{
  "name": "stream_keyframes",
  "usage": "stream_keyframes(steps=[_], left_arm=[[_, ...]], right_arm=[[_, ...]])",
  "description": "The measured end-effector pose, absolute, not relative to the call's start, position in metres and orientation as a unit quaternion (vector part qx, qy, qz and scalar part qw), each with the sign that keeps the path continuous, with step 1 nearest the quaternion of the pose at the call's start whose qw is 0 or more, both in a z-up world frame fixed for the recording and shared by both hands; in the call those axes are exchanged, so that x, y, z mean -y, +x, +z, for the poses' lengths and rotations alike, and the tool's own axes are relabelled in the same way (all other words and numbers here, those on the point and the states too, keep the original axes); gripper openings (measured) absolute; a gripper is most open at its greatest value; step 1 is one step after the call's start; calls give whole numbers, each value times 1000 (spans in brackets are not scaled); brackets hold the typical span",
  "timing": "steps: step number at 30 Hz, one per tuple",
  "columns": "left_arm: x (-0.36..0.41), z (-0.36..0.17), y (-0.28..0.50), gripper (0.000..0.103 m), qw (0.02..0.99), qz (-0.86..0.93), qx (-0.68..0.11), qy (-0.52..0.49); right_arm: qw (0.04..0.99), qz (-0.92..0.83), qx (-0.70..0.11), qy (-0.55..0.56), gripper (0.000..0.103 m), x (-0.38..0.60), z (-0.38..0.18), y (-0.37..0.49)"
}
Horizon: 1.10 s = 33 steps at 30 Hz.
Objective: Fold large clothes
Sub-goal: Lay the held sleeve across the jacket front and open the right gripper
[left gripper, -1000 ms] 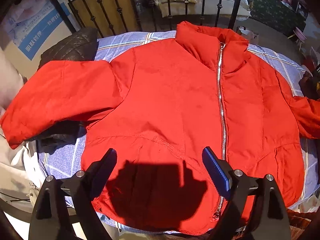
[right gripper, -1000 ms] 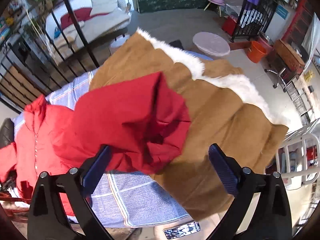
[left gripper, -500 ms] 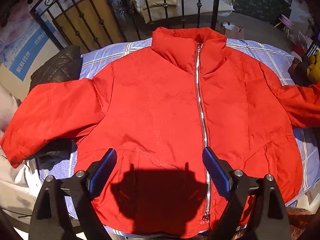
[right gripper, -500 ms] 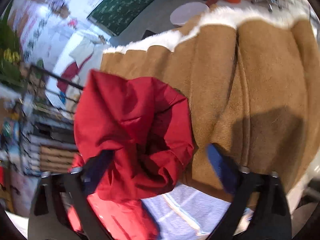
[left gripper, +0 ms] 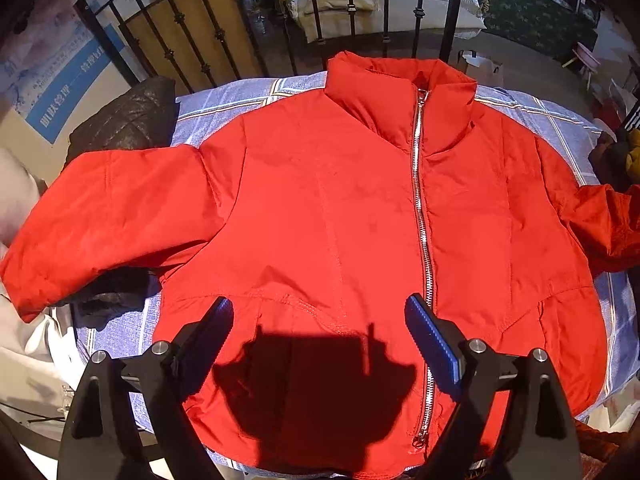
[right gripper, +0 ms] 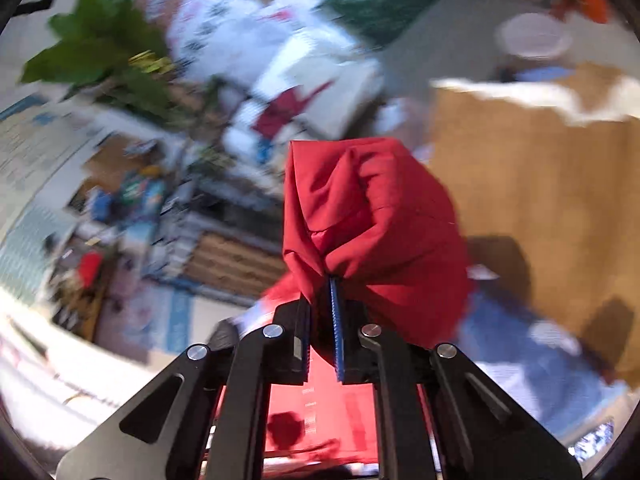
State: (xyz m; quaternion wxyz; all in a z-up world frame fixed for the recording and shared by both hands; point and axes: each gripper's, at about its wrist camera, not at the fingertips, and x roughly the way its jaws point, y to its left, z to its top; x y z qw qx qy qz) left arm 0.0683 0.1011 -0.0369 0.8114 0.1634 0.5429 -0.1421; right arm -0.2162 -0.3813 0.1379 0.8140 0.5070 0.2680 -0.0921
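Right claw (right gripper: 320, 300): fingers drawn together, clamped on the cuff end of the right sleeve (right gripper: 372, 220), which bunches in a red lump just ahead of the pads. The view is blurred, so the claw looks to be swinging; more red fabric shows beneath it.

Left claw (left gripper: 318, 336): fingers wide apart, holding nothing, hovering over the lower front of the red jacket (left gripper: 340, 220), its shadow lying on the hem.

The jacket lies face up and zipped on a table under a blue checked cloth (left gripper: 224, 108), collar (left gripper: 400, 92) away from the claws, zipper (left gripper: 420, 220) running down right of centre. Left sleeve (left gripper: 100, 216) lies spread out sideways, its end past the cloth edge over a dark quilted garment (left gripper: 124, 120). On the right, a tan fleece-edged coat (right gripper: 540, 200) lies beside the jacket.

Step in hand, as I judge it: carrying the right sleeve inward across the chest.

To do it well:
- Lift the cuff high enough that the padded sleeve clears the body without dragging it.
- Lay it level across the front and let go only once it lies flat.
- Left claw could press near the right shoulder seam to stop the slippery shell sliding.
- Puffy fill will spring back; smooth it down afterwards.
- Keep the cuff off the tan coat.
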Motion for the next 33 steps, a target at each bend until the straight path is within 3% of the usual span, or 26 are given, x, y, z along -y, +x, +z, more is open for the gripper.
stream_keyframes(steps=[7, 14, 16, 18, 24, 27, 28, 31, 33], left_arm=[[-123, -34, 79, 86, 820, -115, -541, 149], [-169, -26, 87, 86, 833, -62, -536, 124], [-186, -30, 87, 86, 831, -44, -542, 114], [-200, -35, 85, 86, 828, -26, -550, 109], [-221, -46, 84, 86, 819, -1, -566, 92], [-214, -43, 91, 86, 821, -17, -564, 84], [-208, -42, 95, 86, 821, -29, -564, 80], [-184, -39, 105, 86, 824, -60, -556, 93], [-161, -37, 113, 86, 826, -87, -547, 108]], right_arm=[[822, 55, -313, 472, 9, 280, 137, -70], [818, 124, -456, 327, 9, 107, 76, 92], [817, 127, -489, 277, 9, 63, 54, 118], [811, 138, -512, 249, 0, 23, 29, 139], [808, 156, -545, 163, 1, -39, -16, 162], [798, 152, -552, 184, 4, -29, -28, 148], [795, 143, -555, 199, 12, -15, -31, 142], [795, 85, -552, 236, 69, 27, -33, 121], [797, 39, -534, 279, 69, 68, -35, 101]])
